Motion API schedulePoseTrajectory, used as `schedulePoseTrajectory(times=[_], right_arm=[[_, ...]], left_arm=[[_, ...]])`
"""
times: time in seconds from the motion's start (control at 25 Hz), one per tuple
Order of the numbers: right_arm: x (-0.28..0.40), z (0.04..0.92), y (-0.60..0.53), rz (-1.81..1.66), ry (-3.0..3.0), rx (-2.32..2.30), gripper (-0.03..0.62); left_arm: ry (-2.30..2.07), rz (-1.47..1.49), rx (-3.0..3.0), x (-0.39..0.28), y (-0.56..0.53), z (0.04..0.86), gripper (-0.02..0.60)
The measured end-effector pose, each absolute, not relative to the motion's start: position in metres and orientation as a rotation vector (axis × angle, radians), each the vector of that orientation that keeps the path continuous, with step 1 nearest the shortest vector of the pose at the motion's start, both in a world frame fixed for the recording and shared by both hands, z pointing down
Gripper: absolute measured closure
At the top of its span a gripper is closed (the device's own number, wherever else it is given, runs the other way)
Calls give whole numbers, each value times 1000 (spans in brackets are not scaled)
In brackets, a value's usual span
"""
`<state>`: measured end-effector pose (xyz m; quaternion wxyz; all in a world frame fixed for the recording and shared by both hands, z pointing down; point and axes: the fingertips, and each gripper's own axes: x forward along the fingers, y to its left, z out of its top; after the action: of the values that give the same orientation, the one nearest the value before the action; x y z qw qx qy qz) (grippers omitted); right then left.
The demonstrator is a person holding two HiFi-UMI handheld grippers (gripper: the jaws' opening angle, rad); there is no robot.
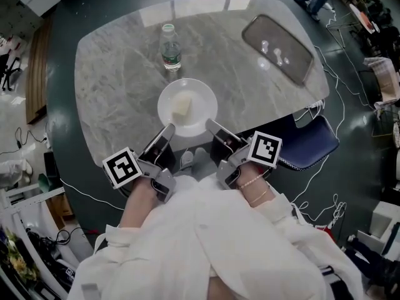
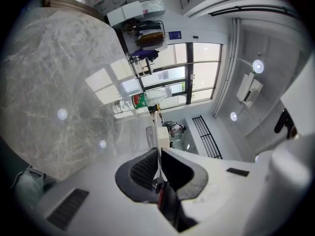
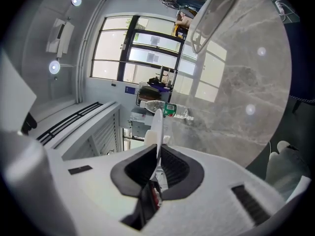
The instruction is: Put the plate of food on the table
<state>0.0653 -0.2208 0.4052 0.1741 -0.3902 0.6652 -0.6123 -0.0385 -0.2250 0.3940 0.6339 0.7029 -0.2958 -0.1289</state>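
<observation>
A white plate carrying a pale block of food is over the near part of the marble table; whether it touches the top I cannot tell. My left gripper is shut on the plate's near-left rim, my right gripper on its near-right rim. In the left gripper view the plate runs edge-on into the shut left gripper, food beside it. The right gripper view shows the same: plate pinched in the right gripper.
A clear water bottle with a green label stands just beyond the plate. A dark oblong tray lies at the table's far right. A blue chair sits off the right front corner. Cables trail on the floor.
</observation>
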Motion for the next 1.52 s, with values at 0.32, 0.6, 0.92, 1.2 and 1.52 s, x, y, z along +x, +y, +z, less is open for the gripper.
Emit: schedulePoseTrajectory(times=[0.32,0.6,0.92,1.2,1.52], right_arm=[[62,407,-237,-1818,1932,-1042,582],[57,420,-238,-1896,1955,-1021,582],[55,440,-238,-1986,1981,-1033,580],[58,475,-256,-2047,2002,-1050,580],[59,511,-261,-2120,1957,-1086,580]], left_arm=[[-744,-328,1574,-41,-234,397,555],[-782,-311,1513,-44,-229,411,555],[-806,-294,1570,-43,-233,425,555],[-818,-235,1577,-35,-250,461,555],[-840,-192,1514,-31,-254,498,555]])
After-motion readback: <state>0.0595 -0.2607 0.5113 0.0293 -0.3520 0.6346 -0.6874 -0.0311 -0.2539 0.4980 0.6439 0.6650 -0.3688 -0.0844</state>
